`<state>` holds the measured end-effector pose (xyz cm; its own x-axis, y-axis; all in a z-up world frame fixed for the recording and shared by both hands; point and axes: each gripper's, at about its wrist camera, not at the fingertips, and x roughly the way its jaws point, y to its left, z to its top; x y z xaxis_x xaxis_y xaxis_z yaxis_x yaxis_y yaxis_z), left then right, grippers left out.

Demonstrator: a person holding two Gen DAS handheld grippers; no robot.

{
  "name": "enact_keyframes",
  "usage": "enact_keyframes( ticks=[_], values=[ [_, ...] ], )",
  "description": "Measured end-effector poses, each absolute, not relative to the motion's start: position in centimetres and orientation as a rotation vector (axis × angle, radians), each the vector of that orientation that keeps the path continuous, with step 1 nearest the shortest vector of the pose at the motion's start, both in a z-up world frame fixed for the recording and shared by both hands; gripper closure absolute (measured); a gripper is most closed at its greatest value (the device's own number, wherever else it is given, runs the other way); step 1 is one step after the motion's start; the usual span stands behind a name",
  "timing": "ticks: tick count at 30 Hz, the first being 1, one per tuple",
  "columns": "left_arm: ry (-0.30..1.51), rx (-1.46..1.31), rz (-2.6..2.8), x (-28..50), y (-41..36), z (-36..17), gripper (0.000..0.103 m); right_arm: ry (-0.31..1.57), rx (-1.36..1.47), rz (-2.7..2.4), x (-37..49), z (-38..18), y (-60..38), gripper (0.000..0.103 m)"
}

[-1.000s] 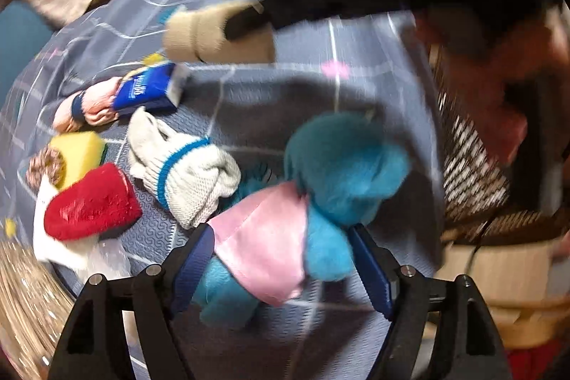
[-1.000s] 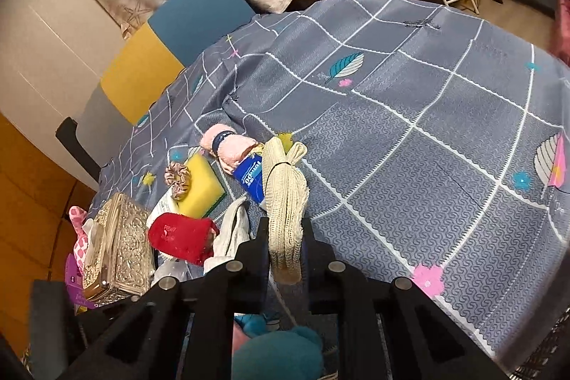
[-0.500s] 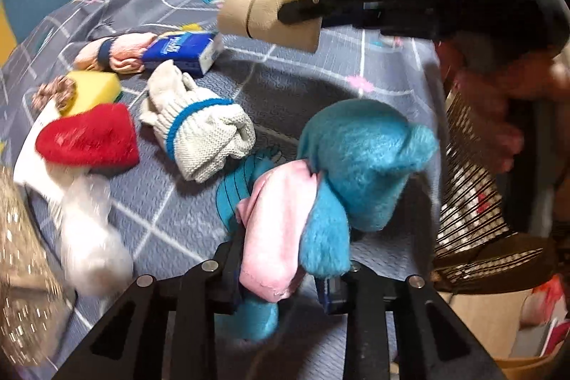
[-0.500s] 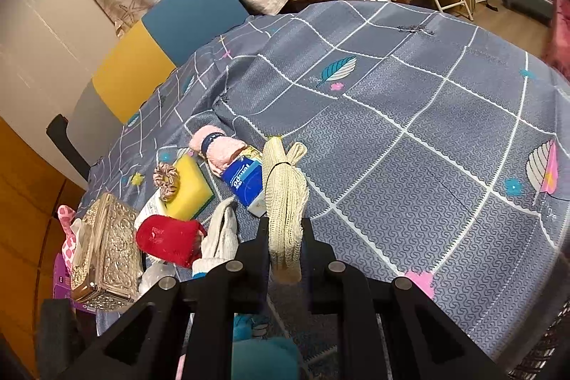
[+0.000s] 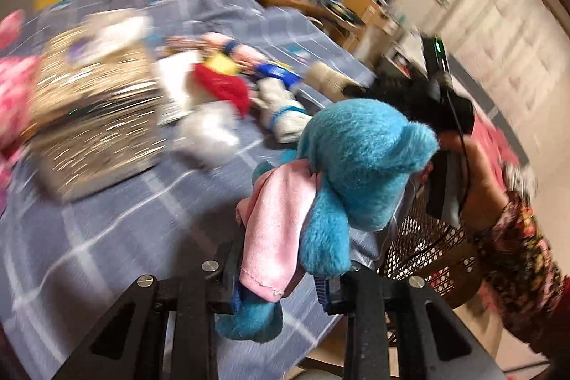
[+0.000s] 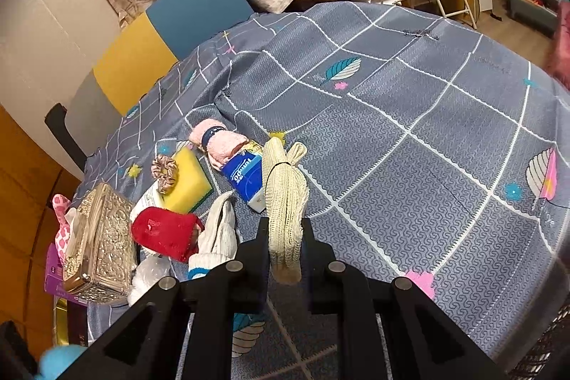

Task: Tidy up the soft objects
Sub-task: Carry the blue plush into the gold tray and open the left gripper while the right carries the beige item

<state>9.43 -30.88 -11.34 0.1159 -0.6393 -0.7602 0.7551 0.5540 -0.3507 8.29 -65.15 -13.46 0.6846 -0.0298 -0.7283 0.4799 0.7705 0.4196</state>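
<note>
Your left gripper (image 5: 281, 276) has its fingers clamped on the blue plush toy (image 5: 356, 162) in its pink cloth, lifted clear of the grey checked bench (image 6: 409, 130) beside the wicker basket (image 5: 427, 244), while your right gripper (image 6: 285, 230) pinches the cream knitted roll (image 6: 285, 194) above the bench.

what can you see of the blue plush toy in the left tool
The fluffy bright blue plush toy has a big rounded head, a shaggy limb hanging down and a shiny pink satin cloth draped on its body. The left tool is shut on its lower body, holding it lifted above the grey checked tablecloth.
</note>
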Motion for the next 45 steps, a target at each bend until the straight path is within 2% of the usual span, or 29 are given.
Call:
enact_keyframes(
  ticks=[10, 23, 35, 45],
  values=[
    [0.951, -0.071, -0.772, 9.8, -17.0, -7.1, 0.073, 0.761, 0.654, -0.31, 8.0, -13.4, -64.9, 0.091],
    [0.936, -0.294, -0.43, 12.5, -0.2, -7.0, 0.073, 0.663, 0.579, -0.291, 6.9, -9.2, -60.9, 0.091],
    [1.028, -0.431, -0.121, 18.1, 11.2, -11.6, 0.073, 0.585, 0.564, 0.027, 7.7, -2.1, -45.9, 0.091],
    [1.139, -0.531, 0.074, 21.9, 16.4, -15.4, 0.072, 0.633, 0.571, 0.397, 10.7, 0.2, -29.8, 0.091]
  ],
)
